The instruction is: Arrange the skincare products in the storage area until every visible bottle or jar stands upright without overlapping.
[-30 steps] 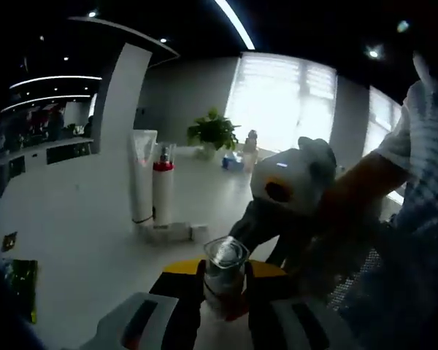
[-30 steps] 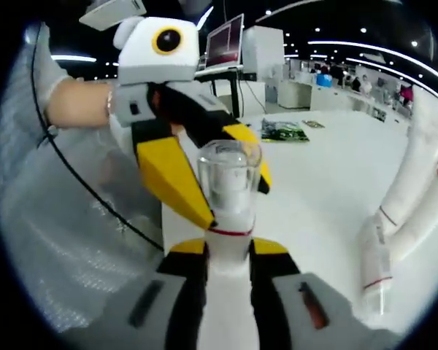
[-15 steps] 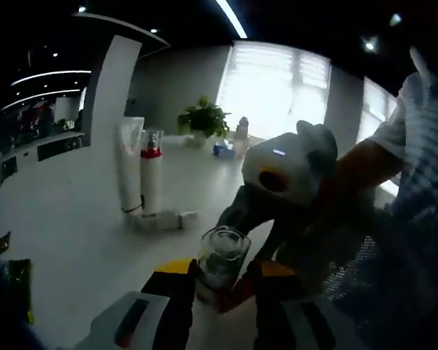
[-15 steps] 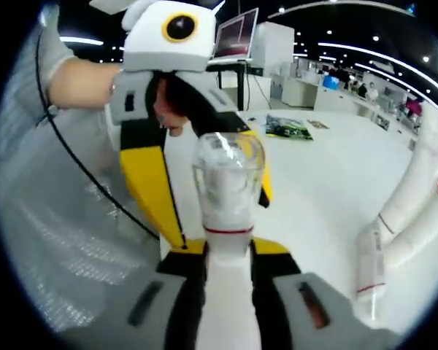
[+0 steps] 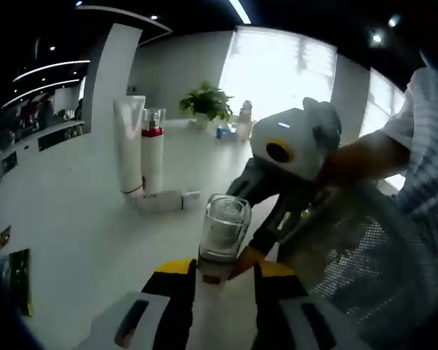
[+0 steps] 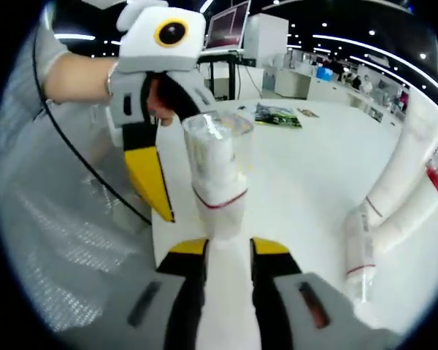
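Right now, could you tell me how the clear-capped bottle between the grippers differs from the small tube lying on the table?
The clear-capped bottle is up off the table, near upright, between the jaws of both the left hand-held gripper and the right hand-held gripper; the small tube lies flat on the table, untouched. The bottle has a wide transparent cap, which the tube lacks. Both are white with a red band.

bottle [image 6: 217, 182] base hidden behind jaws

white table [image 5: 73, 219] | bright window [image 5: 277, 73] behind potted plant [image 5: 206, 103] | ceiling light strip [image 5: 241, 11] | white column [image 5: 106, 80] | monitor [image 6: 230, 29], possibly on a desk | dark ceiling
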Motion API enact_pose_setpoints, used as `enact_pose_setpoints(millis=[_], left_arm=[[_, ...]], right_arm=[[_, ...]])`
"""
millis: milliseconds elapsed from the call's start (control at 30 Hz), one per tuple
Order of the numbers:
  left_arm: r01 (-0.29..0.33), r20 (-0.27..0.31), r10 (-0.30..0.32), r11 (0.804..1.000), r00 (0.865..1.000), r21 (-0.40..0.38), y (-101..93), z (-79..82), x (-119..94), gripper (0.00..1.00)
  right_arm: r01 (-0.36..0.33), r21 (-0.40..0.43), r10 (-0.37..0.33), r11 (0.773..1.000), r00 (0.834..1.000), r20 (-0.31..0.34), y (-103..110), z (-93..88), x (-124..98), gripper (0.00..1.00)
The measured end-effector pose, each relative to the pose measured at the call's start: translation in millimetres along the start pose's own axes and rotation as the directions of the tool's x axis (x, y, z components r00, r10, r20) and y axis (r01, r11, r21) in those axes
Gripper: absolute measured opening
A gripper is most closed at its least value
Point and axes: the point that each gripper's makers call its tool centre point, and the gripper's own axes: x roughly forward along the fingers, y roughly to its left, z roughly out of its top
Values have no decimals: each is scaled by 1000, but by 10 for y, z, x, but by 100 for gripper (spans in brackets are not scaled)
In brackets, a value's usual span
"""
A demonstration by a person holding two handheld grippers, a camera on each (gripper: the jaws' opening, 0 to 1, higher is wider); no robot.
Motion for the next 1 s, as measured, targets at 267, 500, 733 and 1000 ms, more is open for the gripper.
enact_pose_setpoints(millis=[267, 500, 733, 1000], left_arm=[[-14, -33, 13, 1000, 999, -24, 38, -78, -9, 31], [-25, -102, 22, 999, 995, -27, 35, -224, 5, 28], [-19, -139, 18, 1000, 990, 0, 6, -286, 24, 27], [-4, -147, 3, 1000, 989, -3, -25, -298, 35, 27]], right_arm=[[112, 23, -112, 993, 994, 1, -211, 21, -29, 23], [119, 60, -121, 991, 992, 30, -241, 101, -137, 23], [20, 167, -29, 986, 998, 51, -7, 180, -290, 21], [-35, 82, 35, 996, 999, 5, 213, 218, -190, 22]])
